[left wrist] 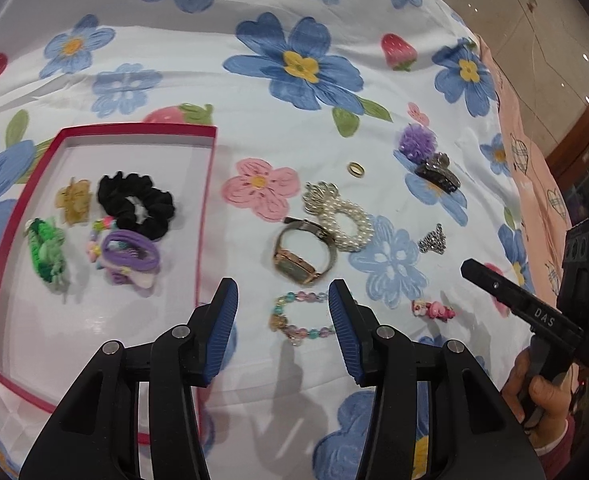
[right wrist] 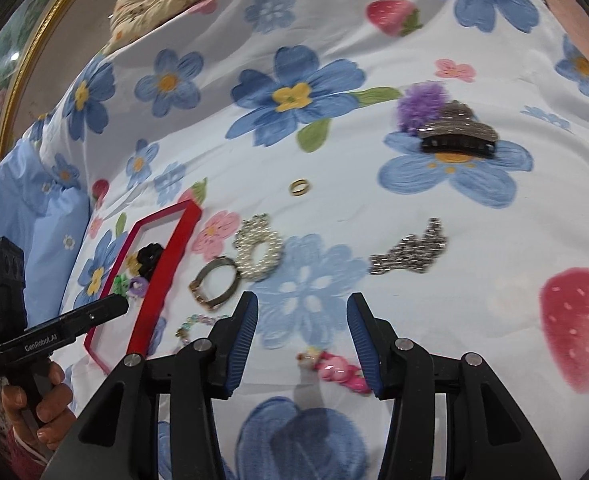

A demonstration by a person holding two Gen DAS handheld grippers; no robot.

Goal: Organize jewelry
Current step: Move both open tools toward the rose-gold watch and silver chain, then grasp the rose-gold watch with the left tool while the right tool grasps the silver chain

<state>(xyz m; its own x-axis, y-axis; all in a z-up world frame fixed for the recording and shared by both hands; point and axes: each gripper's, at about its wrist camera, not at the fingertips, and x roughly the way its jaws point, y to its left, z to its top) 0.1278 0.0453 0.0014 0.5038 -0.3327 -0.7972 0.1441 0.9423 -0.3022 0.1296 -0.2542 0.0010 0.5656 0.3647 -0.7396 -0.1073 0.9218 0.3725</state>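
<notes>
Sorting loose jewelry from the flowered bedsheet into the red tray (left wrist: pixel 210 184).

Pastel bead bracelet (left wrist: pixel 300 318) lies on the sheet just right of the tray, between the left gripper's (left wrist: pixel 283 330) part-open, empty jaws; straddle one side and pinch the beads squarely. Pink clip (right wrist: pixel 336 370) sits by the right gripper (right wrist: pixel 302 346), likewise part-open and empty.

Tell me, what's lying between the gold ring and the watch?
The pearl bracelet lies between the gold ring and the watch, its edge overlapping the watch band. The left wrist view shows it best.
</notes>
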